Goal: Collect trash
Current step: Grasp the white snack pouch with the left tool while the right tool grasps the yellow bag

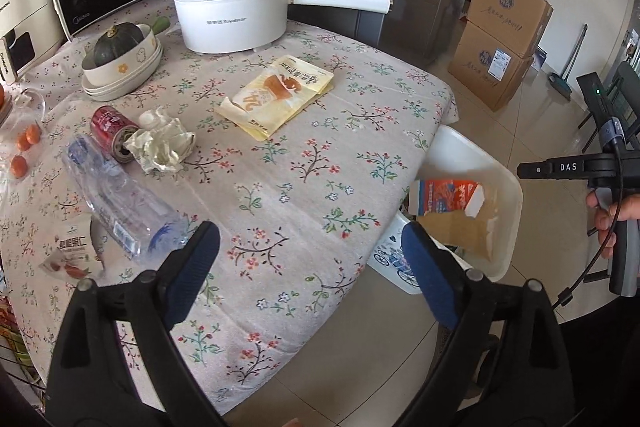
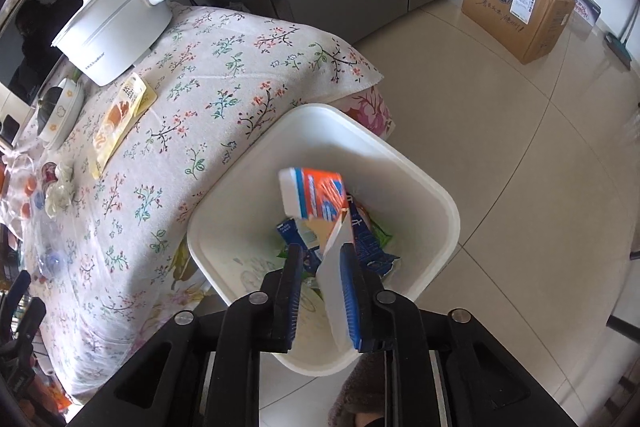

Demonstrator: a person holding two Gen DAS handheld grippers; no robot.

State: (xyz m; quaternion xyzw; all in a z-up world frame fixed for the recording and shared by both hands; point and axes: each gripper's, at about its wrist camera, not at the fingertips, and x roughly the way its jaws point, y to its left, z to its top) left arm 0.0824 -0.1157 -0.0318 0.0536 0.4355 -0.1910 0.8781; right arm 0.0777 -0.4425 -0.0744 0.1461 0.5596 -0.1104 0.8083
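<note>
Trash is dividing between the floral-clothed counter [image 1: 304, 163] and the white plastic bin [image 2: 440, 195] standing on the tiled floor at its corner. You are holding the right tongs [image 2: 320, 291] directly over the bin's mouth, so whatever leaves them falls inside. Their blue pads are standing only slightly apart, a white card panel [image 2: 334, 291] is lying against the inner face of one, and an orange-and-white carton [image 2: 316, 197], blurred, is tilting among wrappers just ahead. Whether the pads are pinching that panel or are letting it slip, the view is not settling. You are keeping the left tongs [image 1: 310, 247] spread wide and empty above the counter's near edge, apparently positioned for the next pickup. Waiting there are a clear crushed plastic bottle [image 1: 116, 195] on its side, a red drinks can [image 1: 112, 129] touching a crumpled wad of pale paper [image 1: 164, 143], a yellow torn snack pouch [image 1: 276, 95] and a small white printed wrapper [image 1: 72, 251]. Since the bottle is lying nearest your left tongs, it looks the likeliest next target.
</note>
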